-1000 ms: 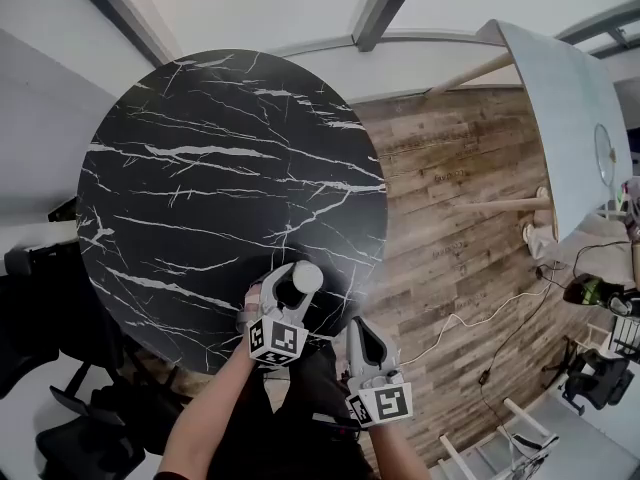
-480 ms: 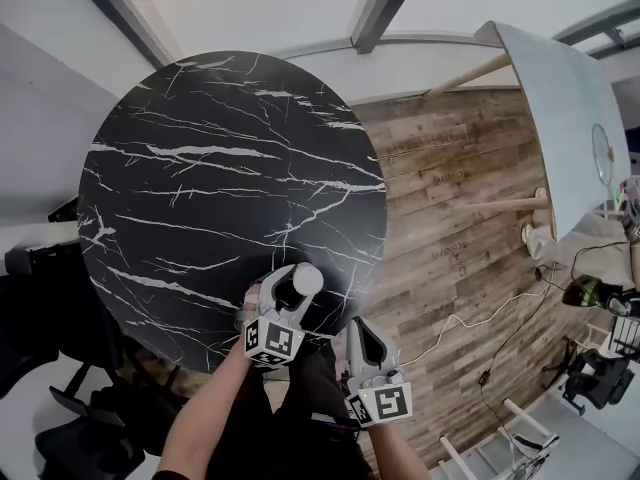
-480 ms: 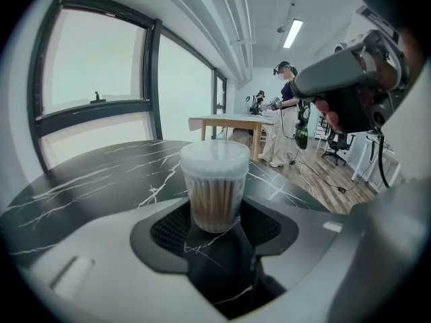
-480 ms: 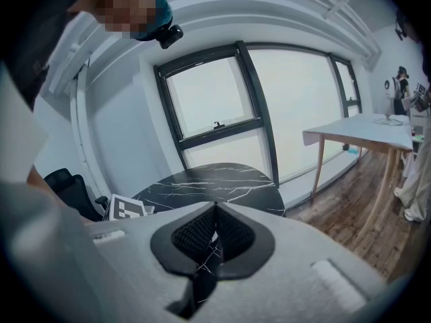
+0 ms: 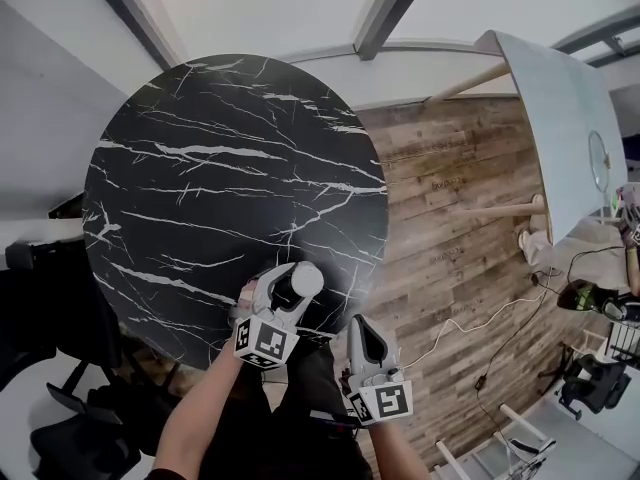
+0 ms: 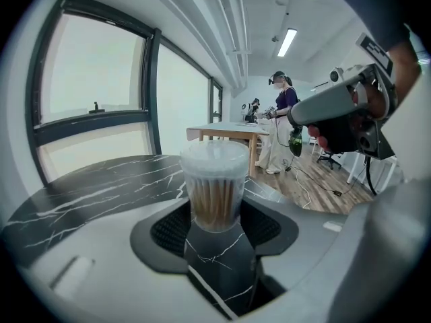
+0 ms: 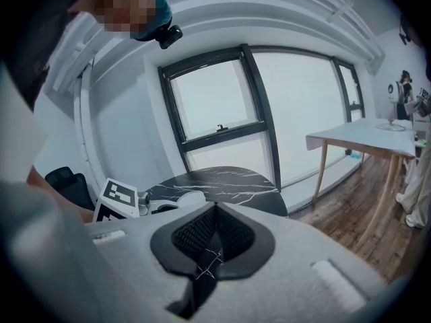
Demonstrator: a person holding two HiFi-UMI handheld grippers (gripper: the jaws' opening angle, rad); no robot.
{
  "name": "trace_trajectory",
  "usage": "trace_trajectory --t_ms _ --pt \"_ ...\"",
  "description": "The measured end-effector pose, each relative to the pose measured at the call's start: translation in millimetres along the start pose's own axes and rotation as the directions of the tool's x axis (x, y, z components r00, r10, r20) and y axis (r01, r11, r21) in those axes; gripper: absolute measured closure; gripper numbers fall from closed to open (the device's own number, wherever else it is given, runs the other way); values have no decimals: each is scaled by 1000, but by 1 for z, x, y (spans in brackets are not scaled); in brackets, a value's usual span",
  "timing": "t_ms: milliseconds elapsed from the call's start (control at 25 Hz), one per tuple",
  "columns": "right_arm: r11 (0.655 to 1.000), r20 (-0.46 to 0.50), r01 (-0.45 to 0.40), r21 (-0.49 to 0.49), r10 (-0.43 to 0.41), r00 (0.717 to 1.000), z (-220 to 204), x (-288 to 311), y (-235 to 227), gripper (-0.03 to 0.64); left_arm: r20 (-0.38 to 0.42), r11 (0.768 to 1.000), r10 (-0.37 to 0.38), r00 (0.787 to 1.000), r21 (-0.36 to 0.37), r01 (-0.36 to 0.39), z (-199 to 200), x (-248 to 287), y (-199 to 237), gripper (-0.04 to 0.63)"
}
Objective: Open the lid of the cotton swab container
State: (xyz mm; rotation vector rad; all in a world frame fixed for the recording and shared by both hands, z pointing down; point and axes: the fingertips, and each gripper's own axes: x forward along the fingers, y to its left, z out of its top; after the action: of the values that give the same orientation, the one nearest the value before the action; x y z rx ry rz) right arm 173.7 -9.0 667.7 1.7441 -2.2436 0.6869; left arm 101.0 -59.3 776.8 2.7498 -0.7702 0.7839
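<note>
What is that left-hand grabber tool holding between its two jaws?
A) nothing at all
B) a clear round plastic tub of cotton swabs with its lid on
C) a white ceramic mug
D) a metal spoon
B: in the left gripper view the clear round plastic tub of cotton swabs stands upright, clamped between the jaws of the left gripper, with its frosted lid on top.

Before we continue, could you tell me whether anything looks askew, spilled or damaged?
Nothing stands out: the container sits upright in the left gripper, lid on, nothing spilled on the table; the right gripper is shut and empty.
</note>
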Motion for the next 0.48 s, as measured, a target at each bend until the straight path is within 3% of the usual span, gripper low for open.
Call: trace_trajectory --t_ms 480 --pt "999 38 -29 -25 30 999 24 -6 22 618 -15 998 -64 998 -23 64 23 -43 -10 356"
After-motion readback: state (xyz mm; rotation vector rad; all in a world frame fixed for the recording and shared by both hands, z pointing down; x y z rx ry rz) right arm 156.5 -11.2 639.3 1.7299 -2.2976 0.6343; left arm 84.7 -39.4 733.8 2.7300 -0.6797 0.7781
